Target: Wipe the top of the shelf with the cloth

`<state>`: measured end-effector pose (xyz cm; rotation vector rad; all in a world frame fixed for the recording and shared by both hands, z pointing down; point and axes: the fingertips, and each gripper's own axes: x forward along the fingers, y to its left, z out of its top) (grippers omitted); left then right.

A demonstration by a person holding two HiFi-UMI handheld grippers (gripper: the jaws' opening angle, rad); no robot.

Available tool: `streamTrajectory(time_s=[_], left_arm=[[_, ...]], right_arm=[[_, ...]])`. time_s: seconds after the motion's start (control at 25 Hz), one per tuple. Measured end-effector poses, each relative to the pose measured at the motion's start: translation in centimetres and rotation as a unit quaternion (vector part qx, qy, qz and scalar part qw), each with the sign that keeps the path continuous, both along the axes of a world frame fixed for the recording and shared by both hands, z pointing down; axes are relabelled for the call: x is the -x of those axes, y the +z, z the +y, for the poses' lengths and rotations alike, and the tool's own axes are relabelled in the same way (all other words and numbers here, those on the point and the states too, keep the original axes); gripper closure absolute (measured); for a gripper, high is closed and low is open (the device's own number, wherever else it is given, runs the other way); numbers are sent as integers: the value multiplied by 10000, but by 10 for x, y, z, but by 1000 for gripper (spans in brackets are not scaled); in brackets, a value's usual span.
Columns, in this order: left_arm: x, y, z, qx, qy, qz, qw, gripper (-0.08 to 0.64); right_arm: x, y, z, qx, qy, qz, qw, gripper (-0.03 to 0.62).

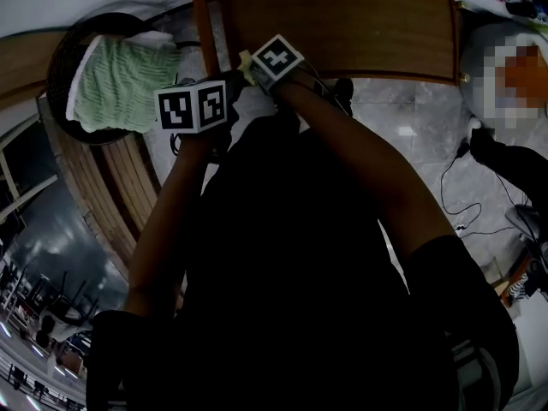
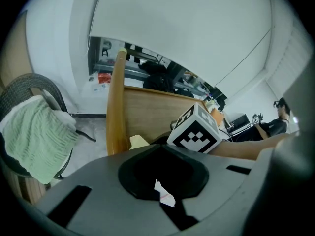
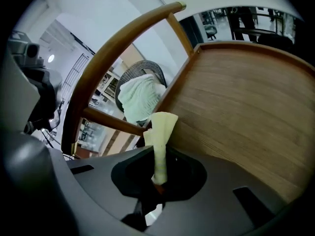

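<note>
Cloth look: the cloth (image 3: 160, 132) is pale yellow, folded into a narrow ribbed strip that widens at its free end.
Cloth axis: its length runs along the jaws, free end pointing away from them.
Cloth place: by the corner of the wooden shelf (image 3: 246, 102).
Right gripper (image 3: 158, 179): jaws pinch the strip's lower end.
Left gripper (image 2: 165, 193): jaws pressed together, nothing between them.

Brown wooden shelf top (image 1: 342, 24) above grey floor (image 1: 402, 118)
</note>
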<state>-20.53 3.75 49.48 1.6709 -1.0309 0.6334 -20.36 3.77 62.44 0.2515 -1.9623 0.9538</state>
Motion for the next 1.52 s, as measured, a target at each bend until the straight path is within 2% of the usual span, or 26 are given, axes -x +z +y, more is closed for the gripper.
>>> streamTrajectory(time_s=[0.2,0.36,0.6,0.8,1.04,1.28,1.52], left_arm=[[-19,7,-3,77,75,20,9999,549],[-54,5,-17,44,191,155,9997,549],[-121,5,-36,64,503,306,9982,549],[-192,8,-52,147,785,489,9956,549],[-268,6,-61,133,1261,506,9906,549],[-309,13,-67,216,1282,513,9902,549],[-339,19,-80,219,1309,484,9900,549]], right_arm=[[-38,8,-11,132,135,86,9998,545],[-86,7,-21,411,271,92,9987,545],[-181,1,-35,621,642,277,9956,545],[-256,-3,-46,525,861,409,9941,545],[-333,-9,-61,422,1176,465,9911,545],[-374,-12,-70,377,1316,417,9897,545],[-404,-12,-80,239,1337,588,9890,545]])
